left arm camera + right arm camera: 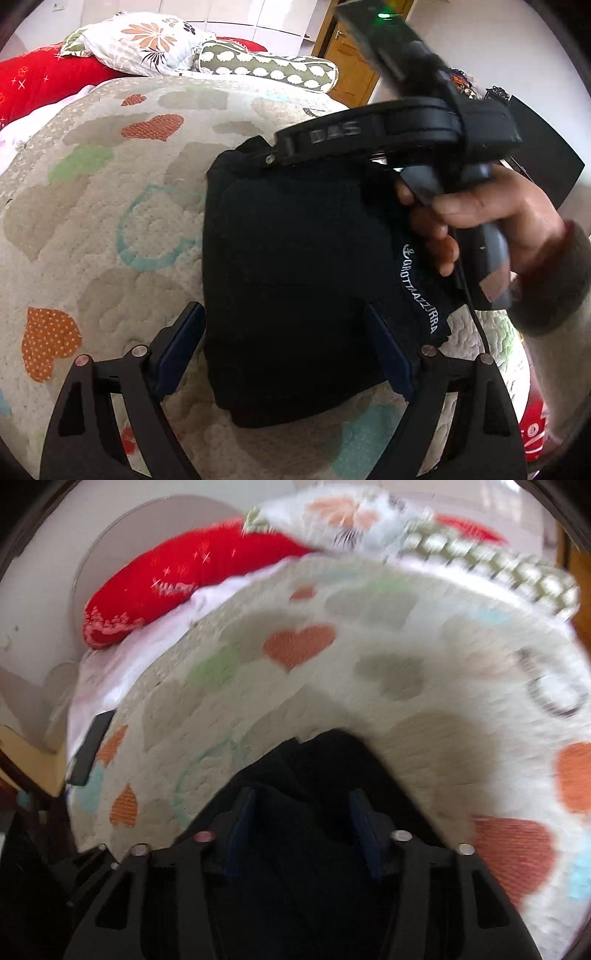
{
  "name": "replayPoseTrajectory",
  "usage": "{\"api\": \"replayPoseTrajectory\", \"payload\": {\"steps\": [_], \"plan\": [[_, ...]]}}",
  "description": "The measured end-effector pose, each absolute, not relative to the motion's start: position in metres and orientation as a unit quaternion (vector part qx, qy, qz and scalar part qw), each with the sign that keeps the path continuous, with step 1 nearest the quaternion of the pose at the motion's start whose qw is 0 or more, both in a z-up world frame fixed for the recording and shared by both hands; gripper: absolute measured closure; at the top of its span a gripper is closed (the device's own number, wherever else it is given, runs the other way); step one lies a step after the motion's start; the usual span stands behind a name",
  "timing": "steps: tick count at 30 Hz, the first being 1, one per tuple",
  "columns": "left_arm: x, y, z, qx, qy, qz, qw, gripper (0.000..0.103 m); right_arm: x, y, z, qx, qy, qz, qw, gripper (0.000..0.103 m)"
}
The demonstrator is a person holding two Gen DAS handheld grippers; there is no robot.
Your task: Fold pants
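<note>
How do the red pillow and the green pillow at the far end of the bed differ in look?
The red pillow is bright red with small white marks; the green pillow is dull olive with rows of white round shapes. In the left wrist view the red one lies far left, the green one further right, a floral pillow between them. Both lie at the bed's far end.

I see the pants (295,266) as a black garment already folded into a compact, roughly rectangular bundle. It lies flat on the heart-patterned bedspread (110,221), its layers stacked, with thicker folded edges along the near and left sides. White lettering runs along a band on the bundle's right edge. In the right wrist view the pants (314,768) show only as a dark, blurred mass low in the frame; I cannot make out the folds there.
</note>
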State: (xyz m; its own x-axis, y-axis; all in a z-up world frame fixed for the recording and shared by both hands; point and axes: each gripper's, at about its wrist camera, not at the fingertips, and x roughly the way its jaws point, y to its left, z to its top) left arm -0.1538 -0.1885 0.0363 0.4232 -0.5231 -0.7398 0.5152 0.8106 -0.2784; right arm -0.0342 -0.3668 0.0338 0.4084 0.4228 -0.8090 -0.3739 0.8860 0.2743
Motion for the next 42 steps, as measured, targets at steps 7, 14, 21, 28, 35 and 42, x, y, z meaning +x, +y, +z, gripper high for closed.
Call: {"api": "replayPoseTrajectory", "payload": {"steps": [7, 14, 21, 28, 35, 42], "plan": [[-0.145, -0.192, 0.027, -0.020, 0.451, -0.313, 0.836, 0.006, -0.044, -0.363, 0.046, -0.064, 0.426, 0.185, 0.883, 0.098], [-0.147, -0.193, 0.037, -0.004, 0.455, -0.304, 0.837, 0.006, -0.039, -0.391, 0.039, -0.014, 0.430, 0.142, 0.892, 0.094], [-0.143, -0.177, 0.069, 0.001, 0.415, -0.281, 0.865, 0.006, -0.106, -0.447, 0.083, 0.034, 0.393, 0.113, 0.912, 0.046], [-0.128, -0.193, 0.069, 0.006, 0.421, -0.266, 0.867, 0.006, -0.139, -0.467, 0.051, 0.109, 0.416, 0.123, 0.895, 0.048], [-0.134, -0.206, 0.066, 0.027, 0.420, -0.275, 0.864, 0.006, -0.172, -0.444, 0.074, 0.065, 0.356, 0.135, 0.923, 0.096], [-0.129, -0.210, 0.051, 0.025, 0.446, -0.270, 0.853, 0.006, -0.158, -0.452, 0.038, 0.066, 0.402, 0.073, 0.910, 0.073]]}}
